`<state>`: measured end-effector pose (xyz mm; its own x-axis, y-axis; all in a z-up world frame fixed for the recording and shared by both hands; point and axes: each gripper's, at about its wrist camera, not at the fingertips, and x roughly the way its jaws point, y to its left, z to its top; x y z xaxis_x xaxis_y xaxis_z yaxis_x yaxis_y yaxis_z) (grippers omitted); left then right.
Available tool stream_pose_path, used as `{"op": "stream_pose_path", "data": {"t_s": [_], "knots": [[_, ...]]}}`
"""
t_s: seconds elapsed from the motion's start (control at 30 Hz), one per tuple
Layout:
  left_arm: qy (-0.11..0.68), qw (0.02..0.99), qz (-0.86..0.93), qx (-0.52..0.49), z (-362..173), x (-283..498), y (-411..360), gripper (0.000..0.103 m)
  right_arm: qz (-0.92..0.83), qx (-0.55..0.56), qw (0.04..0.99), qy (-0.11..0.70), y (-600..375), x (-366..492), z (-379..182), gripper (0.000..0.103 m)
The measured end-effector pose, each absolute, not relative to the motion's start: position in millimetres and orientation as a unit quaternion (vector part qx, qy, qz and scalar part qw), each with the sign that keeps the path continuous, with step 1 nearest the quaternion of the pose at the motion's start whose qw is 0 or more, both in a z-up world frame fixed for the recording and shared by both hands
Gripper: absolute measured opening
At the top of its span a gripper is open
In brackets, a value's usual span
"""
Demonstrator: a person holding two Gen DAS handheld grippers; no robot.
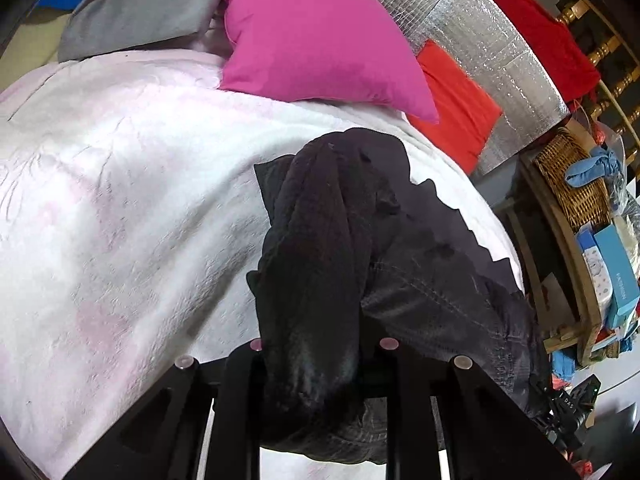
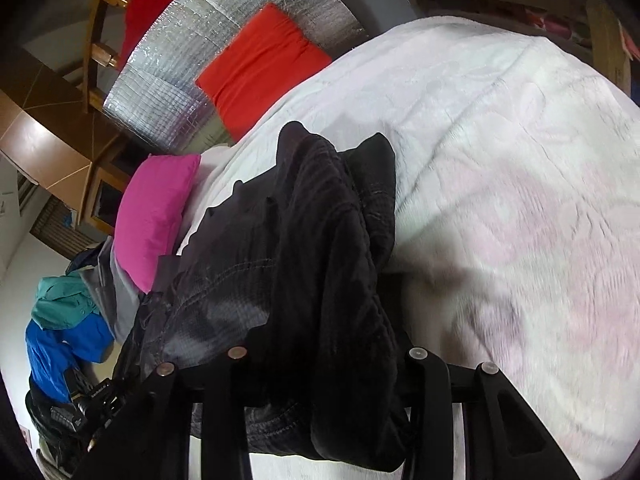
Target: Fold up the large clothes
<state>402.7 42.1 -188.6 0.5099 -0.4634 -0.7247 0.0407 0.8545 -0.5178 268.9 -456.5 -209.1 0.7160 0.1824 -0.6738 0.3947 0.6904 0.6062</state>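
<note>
A black pair of jeans (image 1: 328, 232) lies bunched on the pale pink-white bedspread (image 1: 120, 200). My left gripper (image 1: 322, 346) is shut on a thick fold of the black jeans, which drapes between and over its fingers. In the right wrist view the same black jeans (image 2: 304, 248) rise in a crumpled ridge off the bedspread (image 2: 520, 180), and my right gripper (image 2: 326, 354) is shut on another bunch of them. The cloth hides both sets of pads. The other gripper's black body shows at the lower right edge of the left view and the lower left of the right view.
A magenta pillow (image 1: 316, 36) and an orange-red cushion (image 1: 456, 100) lie at the head of the bed against a silver foil panel (image 1: 492, 52). A grey cloth (image 1: 140, 8) lies at the far left. A wicker basket (image 1: 572, 176) and boxes crowd a shelf at right. Blue and teal clothes (image 2: 64, 328) are piled beside the bed.
</note>
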Motion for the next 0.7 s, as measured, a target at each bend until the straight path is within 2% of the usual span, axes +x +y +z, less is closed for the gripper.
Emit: {"op": "stream_pose_path", "data": {"t_s": [0.2, 0.7], "knots": [[0.485, 0.841, -0.142, -0.193, -199.6, 403.0, 41.7, 0.028, -0.079, 0.408, 0.821, 0.391, -462.8, 271.6, -228.7, 0.045], [0.465, 0.862, -0.133, -0.153, -196.9, 388.6, 41.9, 0.028, -0.082, 0.407, 0.825, 0.383, -461.5, 267.1, -233.0, 0.045]]}}
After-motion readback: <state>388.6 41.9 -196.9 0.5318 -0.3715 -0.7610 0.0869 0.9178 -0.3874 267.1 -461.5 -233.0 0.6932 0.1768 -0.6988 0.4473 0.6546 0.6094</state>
